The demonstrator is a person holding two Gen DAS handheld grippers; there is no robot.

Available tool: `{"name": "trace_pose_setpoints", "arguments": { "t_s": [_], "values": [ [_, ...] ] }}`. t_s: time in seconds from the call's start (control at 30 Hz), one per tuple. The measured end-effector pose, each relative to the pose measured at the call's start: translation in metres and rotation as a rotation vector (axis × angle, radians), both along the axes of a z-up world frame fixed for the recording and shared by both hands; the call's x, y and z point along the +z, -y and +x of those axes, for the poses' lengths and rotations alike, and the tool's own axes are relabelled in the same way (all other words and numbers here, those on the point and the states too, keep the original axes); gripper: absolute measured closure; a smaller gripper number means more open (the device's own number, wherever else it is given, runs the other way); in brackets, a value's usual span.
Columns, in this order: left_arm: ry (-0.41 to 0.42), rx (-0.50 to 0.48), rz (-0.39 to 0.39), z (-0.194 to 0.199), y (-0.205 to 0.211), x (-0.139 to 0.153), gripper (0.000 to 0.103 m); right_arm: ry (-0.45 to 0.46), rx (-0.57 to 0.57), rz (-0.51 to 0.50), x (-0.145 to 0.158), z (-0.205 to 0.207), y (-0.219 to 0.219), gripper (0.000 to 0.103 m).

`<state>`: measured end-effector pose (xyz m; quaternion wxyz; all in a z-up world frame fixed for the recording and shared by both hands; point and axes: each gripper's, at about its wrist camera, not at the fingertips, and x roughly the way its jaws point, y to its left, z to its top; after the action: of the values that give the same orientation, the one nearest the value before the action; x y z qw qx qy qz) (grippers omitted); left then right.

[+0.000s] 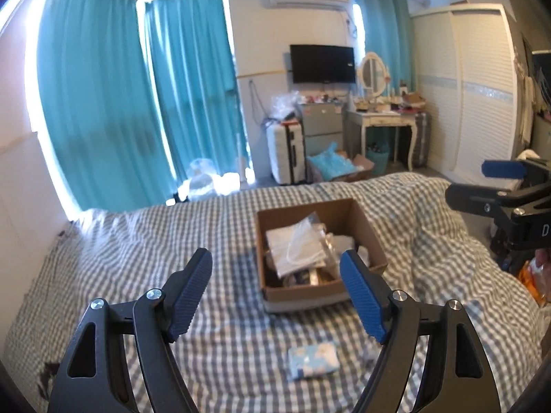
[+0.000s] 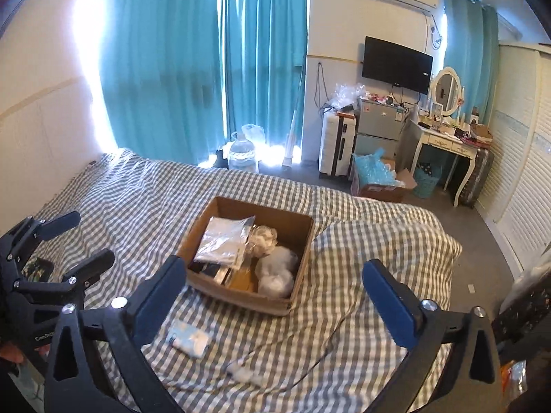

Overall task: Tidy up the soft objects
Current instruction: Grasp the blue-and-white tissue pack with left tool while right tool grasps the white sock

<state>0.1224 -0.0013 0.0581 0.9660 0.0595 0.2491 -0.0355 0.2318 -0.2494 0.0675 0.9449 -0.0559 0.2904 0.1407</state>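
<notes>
Over a bed (image 2: 137, 189) spread with a grey-and-white checked cover, you hold both tools raised and empty: your left hand-held gripper (image 1: 275, 292) hovers with its blue-padded fingers spread wide apart, and your right hand-held gripper (image 2: 275, 292) is likewise splayed, pinching nothing. An open cardboard box (image 2: 206, 216) sits on the cover ahead of both, seemingly placed centrally so that either side can reach it; it already holds a clear plastic packet (image 2: 224, 237) lying flat, a bag of cotton balls (image 2: 263, 237) and a wad of white stuffing (image 2: 277, 272), which suggests the sorting is well along. Still outside the box, a small pale-blue tissue pack (image 2: 189, 339) lies on the cover just in front of the box's near wall, and in the left wrist view it shows below and between your spread fingers. A little tuft of white cotton (image 2: 246, 377) rests near a thin cable closer to you. Judging from this layout, the tissue pack looks like the next pickup; being soft and flat, it will likely need a low approach, and the loose cover may bunch up between the pads. The tuft is light and could easily slip from a pinch.
</notes>
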Motion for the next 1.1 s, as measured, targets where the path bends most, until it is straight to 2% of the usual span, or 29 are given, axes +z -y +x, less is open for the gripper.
{"name": "trace_pose_setpoints", "arguments": {
  "t_s": [0.1, 0.23, 0.37, 0.43, 0.53, 0.73, 0.8, 0.87, 0.9, 0.93, 0.97, 1.1],
  "values": [
    [-0.030, 0.017, -0.017, -0.006, -0.002, -0.020, 0.025, -0.001, -0.007, 0.007, -0.003, -0.018, -0.007, 0.000],
    [-0.084, 0.041, -0.040, -0.003, -0.004, -0.062, 0.025, -0.029, 0.007, 0.032, -0.029, -0.033, -0.014, 0.000],
    [-0.153, 0.047, -0.084, 0.009, -0.004, -0.106, 0.025, -0.084, -0.013, -0.005, -0.078, -0.026, -0.021, 0.000],
    [-0.176, 0.060, -0.079, 0.014, -0.003, -0.126, 0.025, -0.108, -0.017, -0.024, -0.112, -0.020, -0.024, 0.000],
    [-0.209, 0.082, -0.076, 0.017, -0.002, -0.156, 0.025, -0.194, -0.021, -0.026, -0.163, -0.008, -0.027, 0.002],
    [-0.329, 0.074, -0.064, 0.007, 0.006, -0.211, 0.025, -0.390, -0.010, 0.018, -0.248, 0.008, -0.029, 0.025],
    [-0.343, 0.068, -0.053, 0.006, 0.007, -0.215, 0.025, -0.439, -0.002, -0.004, -0.270, 0.009, -0.034, 0.028],
    [-0.334, 0.069, -0.052, 0.004, 0.006, -0.214, 0.025, -0.463, 0.006, -0.037, -0.285, 0.011, -0.040, 0.038],
    [-0.329, 0.068, -0.056, 0.002, 0.006, -0.213, 0.025, -0.475, 0.010, -0.047, -0.289, 0.012, -0.042, 0.041],
    [-0.326, 0.069, -0.059, 0.001, 0.005, -0.214, 0.025, -0.479, 0.006, -0.061, -0.292, 0.013, -0.043, 0.051],
    [-0.326, 0.074, -0.060, 0.001, 0.004, -0.215, 0.025, -0.475, 0.000, -0.076, -0.293, 0.013, -0.044, 0.056],
    [-0.350, 0.086, -0.067, 0.002, 0.004, -0.218, 0.025, -0.446, -0.018, -0.079, -0.288, 0.009, -0.042, 0.068]
  ]
}}
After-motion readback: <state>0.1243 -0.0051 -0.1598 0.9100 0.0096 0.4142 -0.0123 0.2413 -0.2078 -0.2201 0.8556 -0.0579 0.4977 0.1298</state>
